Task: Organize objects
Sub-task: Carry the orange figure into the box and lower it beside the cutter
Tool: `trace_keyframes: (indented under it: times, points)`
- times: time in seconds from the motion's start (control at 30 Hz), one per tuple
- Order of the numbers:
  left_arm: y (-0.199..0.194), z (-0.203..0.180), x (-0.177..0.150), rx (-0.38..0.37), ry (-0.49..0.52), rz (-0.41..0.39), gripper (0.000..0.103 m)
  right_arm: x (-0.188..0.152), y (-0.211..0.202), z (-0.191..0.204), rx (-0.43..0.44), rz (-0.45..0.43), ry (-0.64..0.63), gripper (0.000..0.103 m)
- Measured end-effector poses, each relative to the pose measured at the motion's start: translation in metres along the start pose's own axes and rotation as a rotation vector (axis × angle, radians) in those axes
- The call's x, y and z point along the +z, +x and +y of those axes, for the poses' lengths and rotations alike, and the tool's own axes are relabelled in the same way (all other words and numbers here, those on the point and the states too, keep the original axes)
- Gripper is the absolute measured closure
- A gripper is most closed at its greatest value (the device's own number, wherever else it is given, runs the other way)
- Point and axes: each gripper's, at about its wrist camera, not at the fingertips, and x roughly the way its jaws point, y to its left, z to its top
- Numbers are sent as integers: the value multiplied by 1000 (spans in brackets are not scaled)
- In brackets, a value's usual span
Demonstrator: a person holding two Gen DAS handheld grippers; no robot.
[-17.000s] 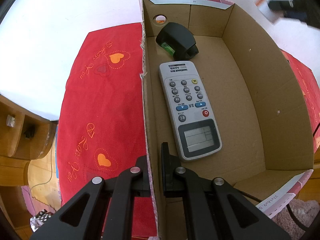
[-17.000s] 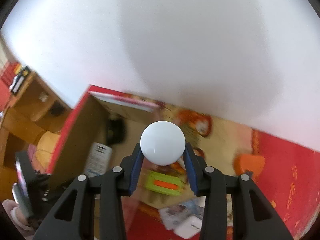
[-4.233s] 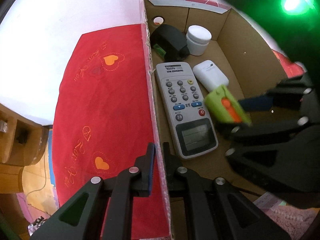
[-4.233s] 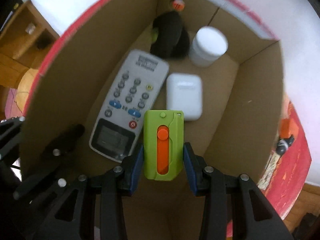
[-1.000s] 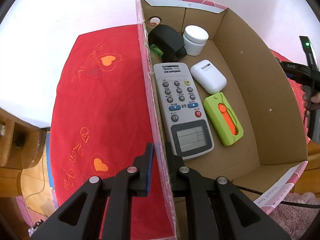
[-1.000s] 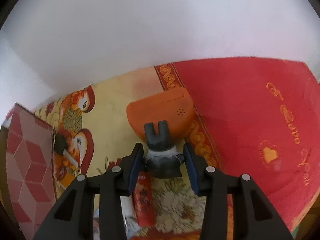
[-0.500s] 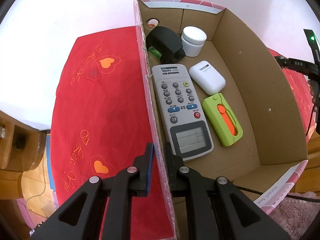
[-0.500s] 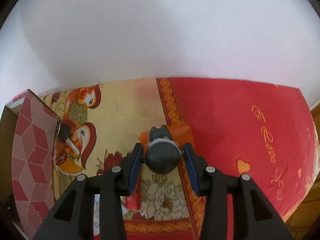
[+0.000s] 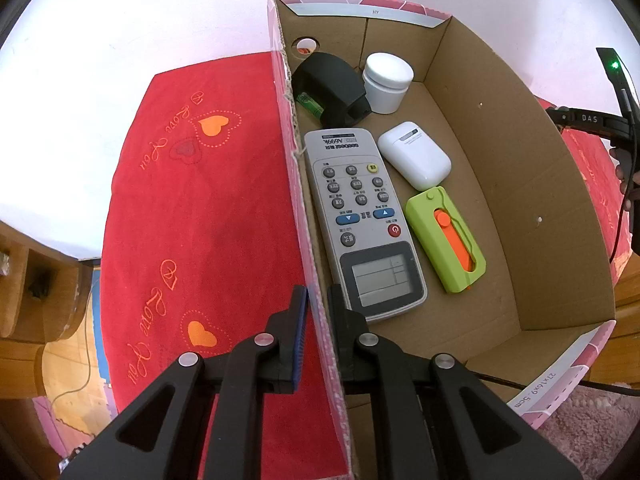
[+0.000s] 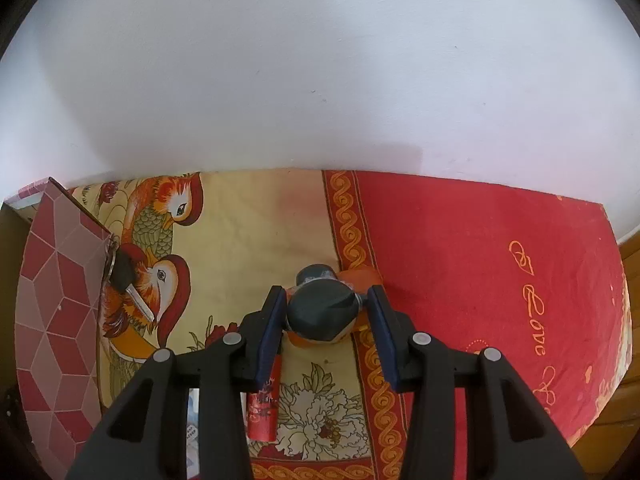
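Observation:
My left gripper (image 9: 318, 300) is shut on the left wall of an open cardboard box (image 9: 500, 160). On the box floor lie a grey remote (image 9: 360, 216), a white earbud case (image 9: 416, 156), a green cutter with an orange slider (image 9: 448, 240), a white jar (image 9: 386, 80) and a black device (image 9: 332, 88). In the right wrist view my right gripper (image 10: 326, 300) is shut on a dark grey rounded object (image 10: 320, 312), held above the patterned cloth. An orange thing (image 10: 360, 278) lies under it, mostly hidden.
The box's pink patterned outer wall (image 10: 52, 300) stands at the left, with a key on a ring (image 10: 124, 276) beside it. A red tube (image 10: 264, 408) lies under the left finger. Red cloth (image 10: 480, 280) spreads right. A wall is behind.
My right gripper rose with the dark grey object and rolled a little, so the orange thing now shows smaller and mostly covered. The left gripper and the box contents stayed put.

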Motion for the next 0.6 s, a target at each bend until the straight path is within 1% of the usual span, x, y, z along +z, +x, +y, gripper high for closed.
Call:
trace_keyframes:
  times: [0.2,0.27,0.47,0.6]
  points:
    - [0,0,0,1,-1,0,93,-1,0,-2,12,0,17,61]
    - [1,0,1,1,-1,0,93,0,-1,-1,13,-9,13,64]
    - [1,0,1,1,-3,0,93,-1,-3,-3,25,-14,24,64]
    - [1,0,2,1,-2,0,93,0,-11,-4,36,-31,32,64]
